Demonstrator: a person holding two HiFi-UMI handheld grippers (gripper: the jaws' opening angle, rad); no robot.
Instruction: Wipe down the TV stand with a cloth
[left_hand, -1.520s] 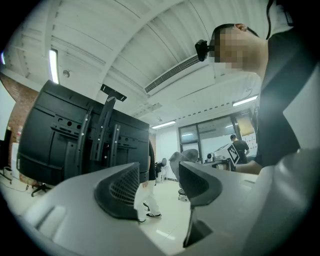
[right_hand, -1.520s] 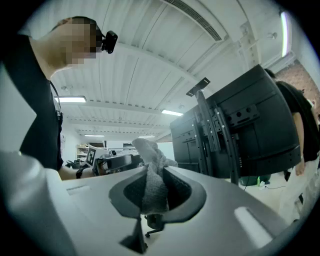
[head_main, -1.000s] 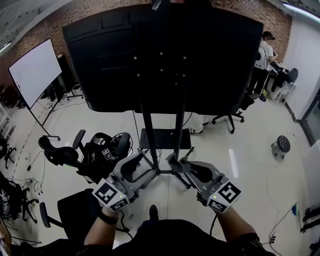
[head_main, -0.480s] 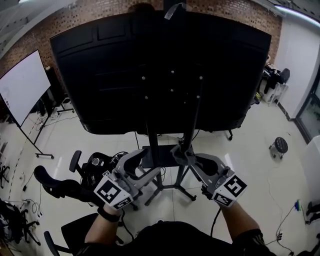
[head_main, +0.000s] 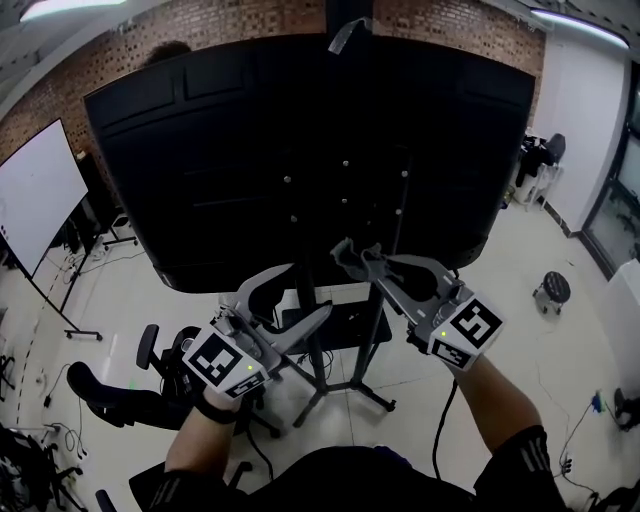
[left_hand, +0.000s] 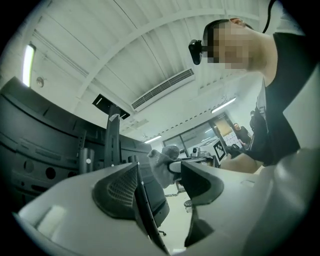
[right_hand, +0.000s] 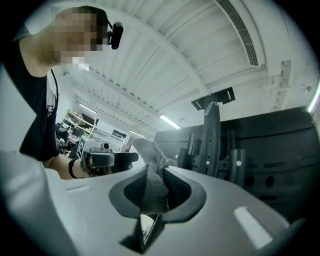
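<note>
My right gripper (right_hand: 156, 196) has its jaws closed on a crumpled grey fabric cloth (right_hand: 150, 155), with a tuft standing proud above the fingertips; my left gripper (left_hand: 160, 182) has its jaws well apart with nothing between them, the cloth merely showing beyond the gap; from the head view the right gripper (head_main: 350, 258) is raised on a lifted forearm and points up and to the left, its tip near the twin black metal uprights of the TV stand (head_main: 305, 335), just below the back of the large black flat-panel TV (head_main: 250, 150); the left gripper (head_main: 300, 302) sits lower, angled up and to the right beside the left upright; whether the cloth actually touches metal I cannot tell; to do the wipe well I judge I should lay the proud tuft, not the hard jaw tips, against an upright, keep the grip firm so the fabric does not slip out, and run long strokes along the post before working down toward the splayed base legs (head_main: 352, 388); the free left gripper could steady the frame if it sways.
</note>
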